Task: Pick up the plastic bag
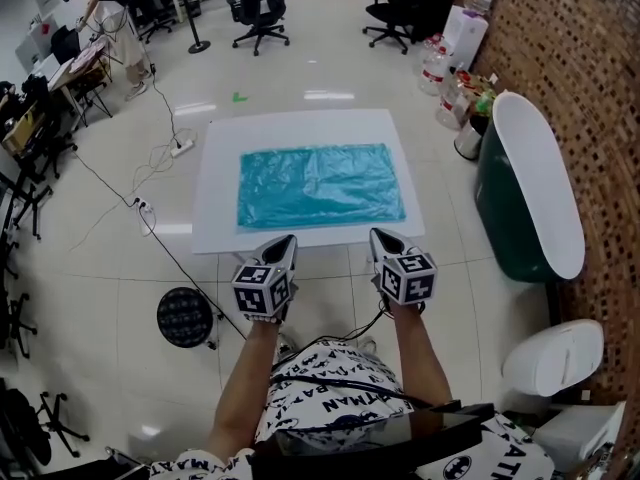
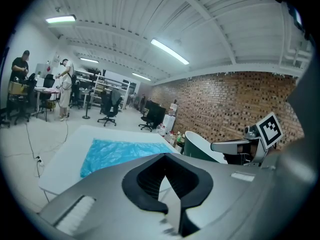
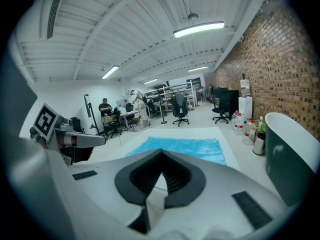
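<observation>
A: Where is the thing to be lifted lying?

B: The flat, crinkled turquoise plastic bag (image 1: 322, 186) is lying spread across the middle of the white rectangular sheet (image 1: 225, 168), with nothing touching it.

A: And what is the person doing with the tools?

B: The person is holding the left gripper (image 1: 287, 240) and the right gripper (image 1: 379, 236) side by side above the sheet's near edge. Both have their jaws pressed together on nothing.

A: So how should the person be going about the pickup?

B: Probably by spreading both pairs of jaws first, then reaching in past the sheet's near edge and coming down low over the bag's near corners. Thin film lying flat is offering little to bite, so pinching a raised wrinkle looks safer than scraping along the sheet.
</observation>
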{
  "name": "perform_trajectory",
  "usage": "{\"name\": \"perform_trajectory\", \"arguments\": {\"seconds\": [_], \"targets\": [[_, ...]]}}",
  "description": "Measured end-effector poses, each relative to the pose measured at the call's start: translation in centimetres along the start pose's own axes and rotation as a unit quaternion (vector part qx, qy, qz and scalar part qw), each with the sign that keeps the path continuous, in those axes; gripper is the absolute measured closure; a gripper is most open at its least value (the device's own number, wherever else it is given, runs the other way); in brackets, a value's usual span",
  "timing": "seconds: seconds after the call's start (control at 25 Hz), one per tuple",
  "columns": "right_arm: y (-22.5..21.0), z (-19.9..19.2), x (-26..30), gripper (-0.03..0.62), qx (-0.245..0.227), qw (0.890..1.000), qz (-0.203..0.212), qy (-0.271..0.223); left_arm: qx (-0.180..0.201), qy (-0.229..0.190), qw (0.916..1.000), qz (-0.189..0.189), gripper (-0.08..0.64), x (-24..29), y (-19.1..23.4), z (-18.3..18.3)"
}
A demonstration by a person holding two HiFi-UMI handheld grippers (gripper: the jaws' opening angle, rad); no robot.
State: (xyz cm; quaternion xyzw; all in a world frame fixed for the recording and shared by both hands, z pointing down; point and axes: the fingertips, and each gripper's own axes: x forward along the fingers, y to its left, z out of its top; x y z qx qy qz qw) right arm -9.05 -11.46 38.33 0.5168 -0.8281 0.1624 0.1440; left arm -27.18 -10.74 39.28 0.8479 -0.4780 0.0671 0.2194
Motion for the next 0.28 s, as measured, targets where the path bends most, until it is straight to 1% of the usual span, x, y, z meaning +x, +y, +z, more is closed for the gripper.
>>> {"name": "perform_trajectory", "arguments": {"seconds": [0.28], "targets": [[-0.3, 0.1, 0.09, 0.592, -0.001, 1.0, -0.001, 0.003, -0.001, 0.001, 1.0, -0.002, 0.56, 0.44, -0.19, 0.25]]}}
